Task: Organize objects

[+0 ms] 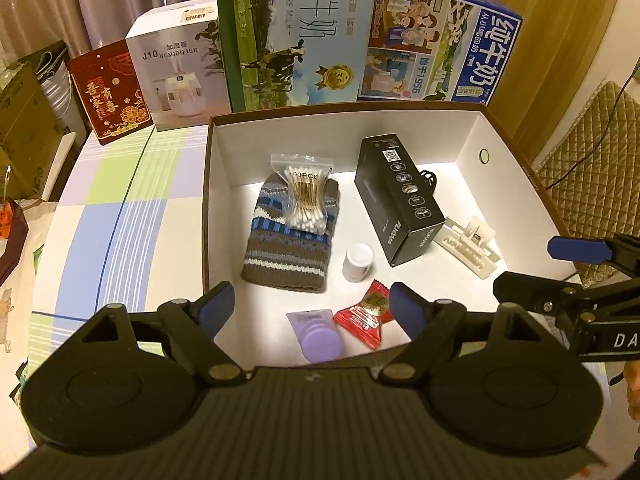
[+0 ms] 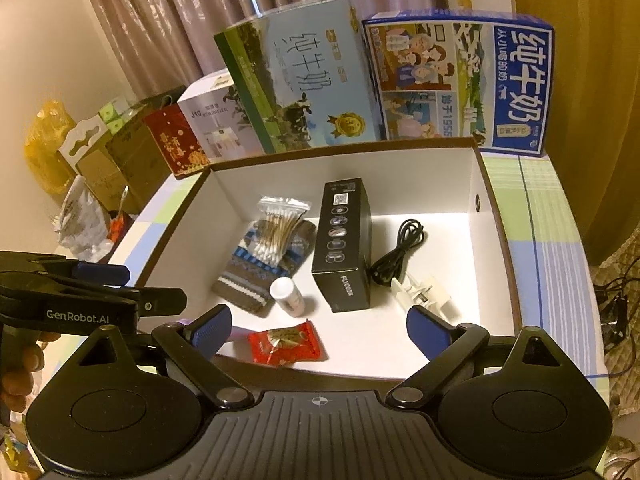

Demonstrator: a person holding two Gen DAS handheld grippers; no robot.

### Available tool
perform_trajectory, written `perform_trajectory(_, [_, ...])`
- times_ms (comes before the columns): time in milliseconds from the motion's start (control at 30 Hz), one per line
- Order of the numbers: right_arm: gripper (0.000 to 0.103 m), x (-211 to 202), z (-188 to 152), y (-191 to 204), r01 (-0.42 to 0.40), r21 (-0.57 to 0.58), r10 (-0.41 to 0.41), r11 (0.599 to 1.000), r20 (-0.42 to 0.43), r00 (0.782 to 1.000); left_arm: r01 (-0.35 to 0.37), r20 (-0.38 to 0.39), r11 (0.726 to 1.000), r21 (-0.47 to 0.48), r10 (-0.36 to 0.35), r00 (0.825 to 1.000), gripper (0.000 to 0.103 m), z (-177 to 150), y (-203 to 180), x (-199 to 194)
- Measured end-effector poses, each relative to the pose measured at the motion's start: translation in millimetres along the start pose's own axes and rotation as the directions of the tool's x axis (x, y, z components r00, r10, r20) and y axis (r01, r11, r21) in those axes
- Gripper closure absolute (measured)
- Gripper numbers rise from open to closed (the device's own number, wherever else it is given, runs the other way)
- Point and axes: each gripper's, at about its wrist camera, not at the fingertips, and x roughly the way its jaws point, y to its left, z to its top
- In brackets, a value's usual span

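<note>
Where the brown-rimmed white box (image 1: 216,200) sits open on the checked tablecloth (image 1: 120,208), its contents are as follows.

Item 1: black carton (image 1: 398,200), lying flat near the middle, long axis running from the far wall towards the near right.
Item 2: knitted striped sock (image 1: 292,236), left of the carton, long axis near to far, with a bag of cotton swabs (image 1: 304,196) lying on its far half.
Item 3: small white bottle (image 1: 358,262), upright, between sock and carton, clear of both.
Item 4: red candy wrapper (image 1: 366,314), flat by the near wall; a purple tube (image 1: 320,336) lies just left of it, cap towards the camera.
Item 5: white hair clip (image 1: 470,246), beside the carton's near right corner.
Item 6: black cable (image 2: 400,252), coiled, right of the carton and touching the clip's far end.

Left gripper (image 1: 312,306): fingers spread wide, holding nothing, hovering above the near wall over tube and candy. Right gripper (image 2: 318,330): likewise wide apart and empty, over the near edge, with the candy between the fingertips (below them, not touched).

Open floor remains in the box's far right quarter and along the left wall. Behind the box stand two milk cartons (image 1: 300,32) and a humidifier box (image 1: 176,64), close against the far rim; bare tablecloth lies to the left.
</note>
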Motion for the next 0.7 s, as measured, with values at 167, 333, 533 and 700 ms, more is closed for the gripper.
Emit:
perform_trajectory(167, [0.011,-15.0,-7.7,2.9,-0.005,0.007,0.005,1.000,0.019,1.000,0.011,0.017,1.000,-0.002,-0.011,1.000,0.021,-5.9,-5.7,-15.1])
perform_trajectory(333, [0.011,-31.1,-19.9,3.2,-0.004,0.024,0.003,1.000,0.030,1.000,0.034,0.032,0.999,0.001,-0.034,0.999,0.019,-16.1,-15.6,-31.2])
perform_trajectory(533, [0.011,-52.8,-38.9,1.4,0.013,0.046,-0.015,0.999,0.038,0.999,0.070,0.036,0.997,0.010,-0.071,0.997,0.019,-35.4,-28.2,-47.4])
perform_trajectory(700, [0.011,-68.8,-57.8,-5.7,0.034,0.081,-0.037,0.996,0.035,0.999,0.104,0.021,0.994,0.015,-0.105,0.994,0.019,-52.6,-38.1,-53.9])
